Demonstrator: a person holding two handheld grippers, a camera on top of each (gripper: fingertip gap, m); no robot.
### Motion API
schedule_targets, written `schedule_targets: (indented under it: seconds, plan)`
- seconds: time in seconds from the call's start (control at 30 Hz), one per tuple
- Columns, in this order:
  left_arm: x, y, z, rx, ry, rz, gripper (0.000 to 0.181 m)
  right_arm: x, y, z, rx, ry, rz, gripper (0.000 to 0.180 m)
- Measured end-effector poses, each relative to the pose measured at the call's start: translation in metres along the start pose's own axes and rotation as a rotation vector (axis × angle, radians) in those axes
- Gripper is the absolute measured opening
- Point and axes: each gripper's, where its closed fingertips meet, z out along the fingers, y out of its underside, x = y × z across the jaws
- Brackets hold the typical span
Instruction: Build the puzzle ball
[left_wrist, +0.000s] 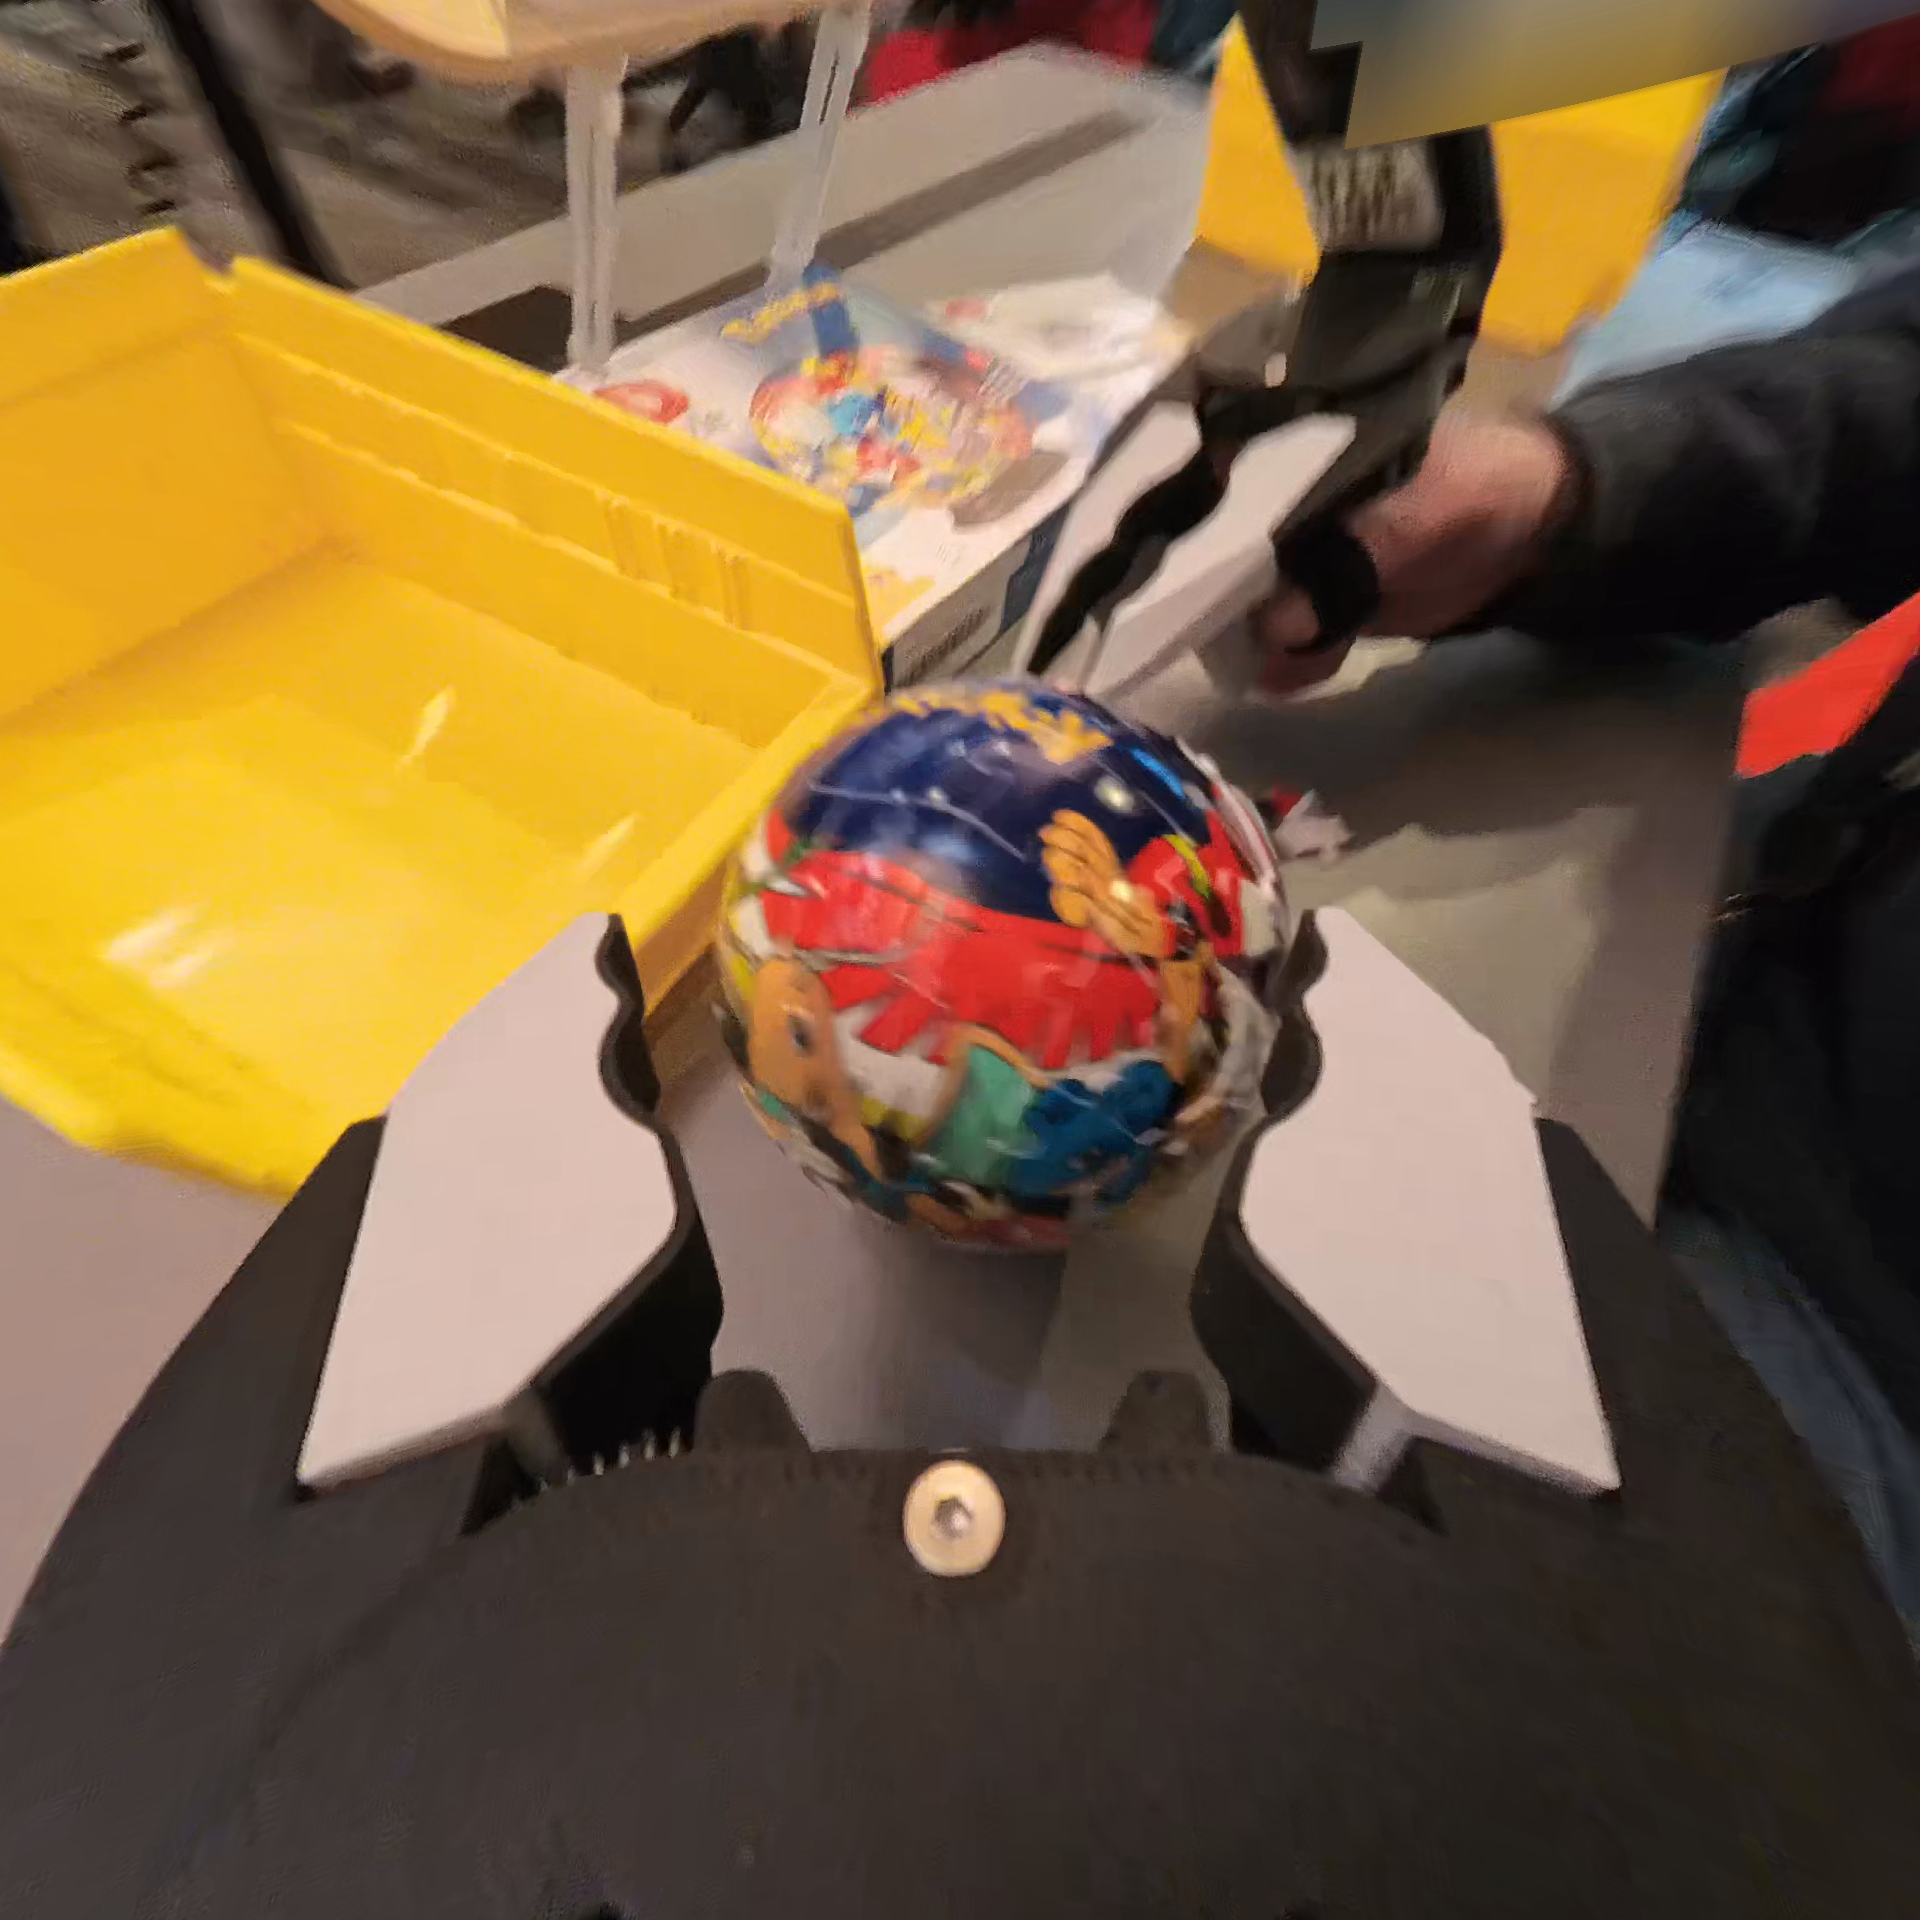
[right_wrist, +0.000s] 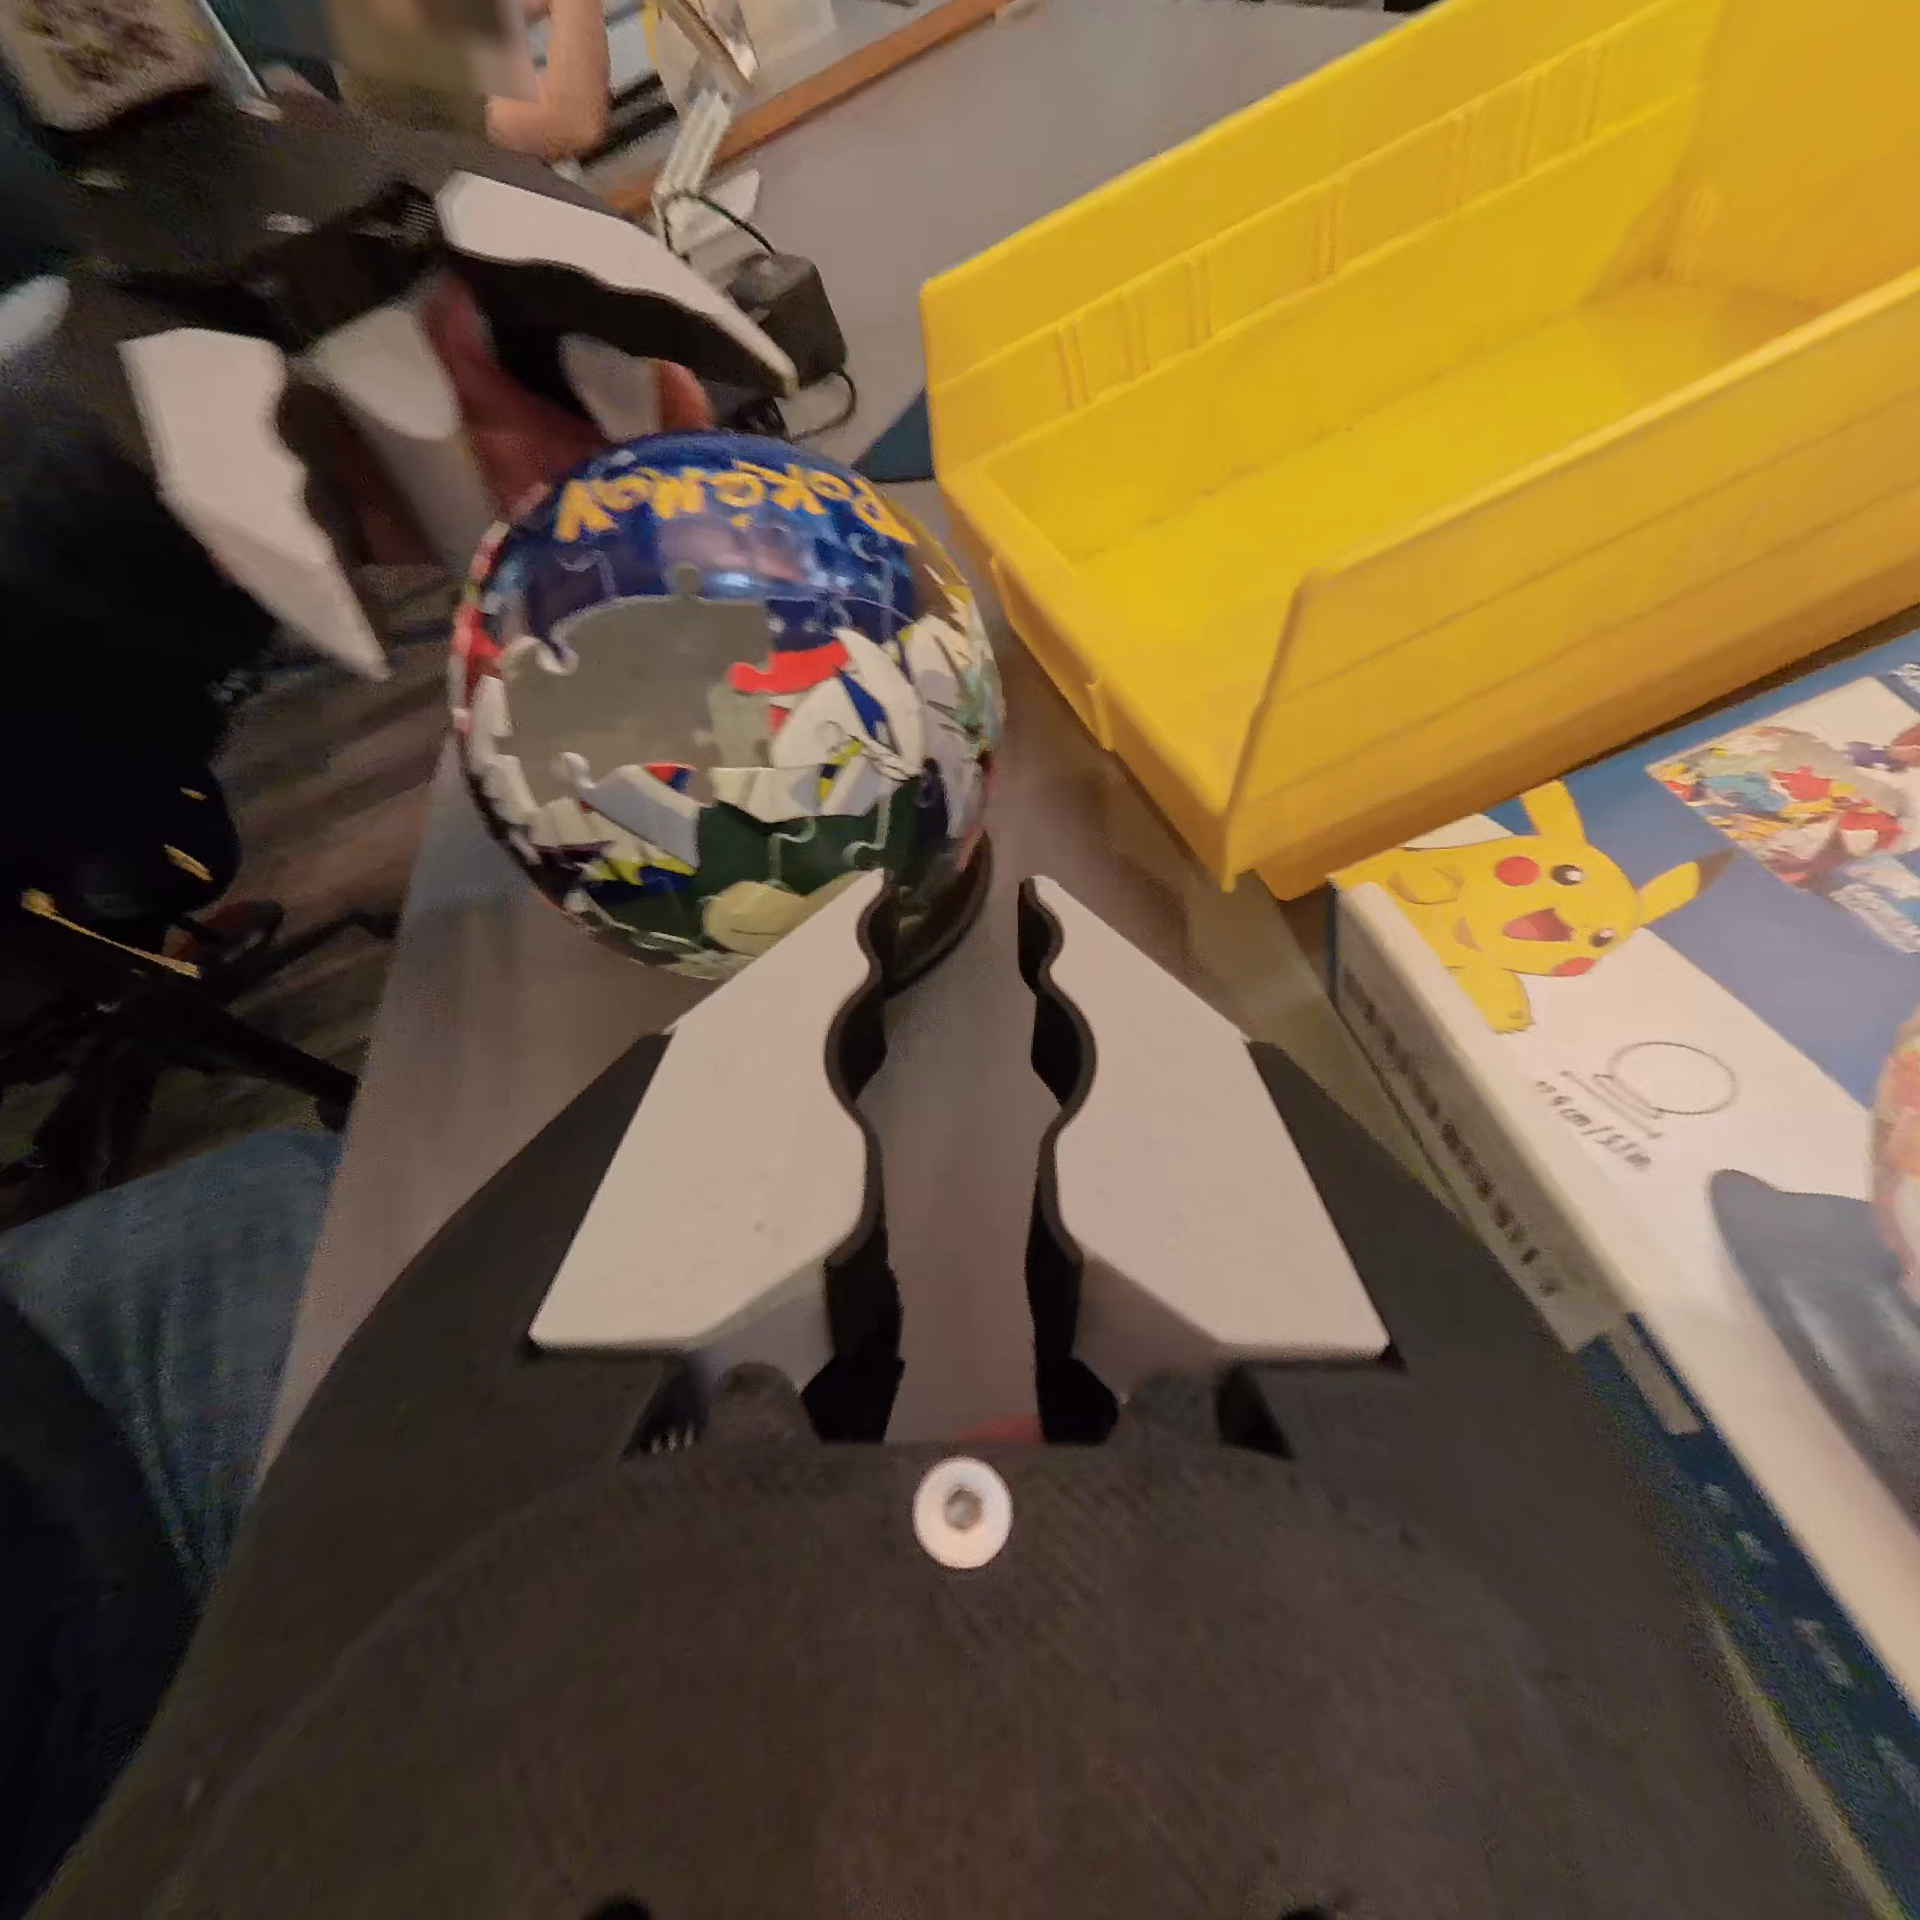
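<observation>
The puzzle ball is a glossy, colourful sphere standing on the grey table. In the right wrist view the puzzle ball has an open gap of missing pieces showing its grey inside, and it rests on a dark ring. My left gripper is open wide with the ball between its fingers; the left finger stands clear of it. My right gripper is open by a narrow gap and holds nothing, just in front of the ball's base. A small red and white loose piece lies on the table to the right of the ball.
A yellow plastic bin stands close beside the ball; it also shows in the right wrist view. The puzzle's printed box lies next to the bin. A person's hand holds the right gripper. The table edge and a chair are to the left. Tip to tip, the grippers are about 12 cm apart.
</observation>
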Motion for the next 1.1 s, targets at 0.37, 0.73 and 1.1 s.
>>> schedule_targets:
  seconds: [0.37, 0.73, 1.1]
  plan:
    - [0.012, 0.029, 0.013, -0.129, -0.274, 0.054, 0.117, -0.009, 0.037, 0.037, -0.28, -0.183, -0.217, 0.046]
    - [0.011, 0.024, 0.012, -0.002, -0.067, 0.013, 0.116, -0.042, 0.033, 0.027, -0.306, -0.218, -0.26, 0.044]
    - [0.017, 0.016, 0.02, 0.146, 0.216, -0.129, 0.116, -0.066, 0.042, 0.004, -0.391, -0.191, -0.156, 0.041]
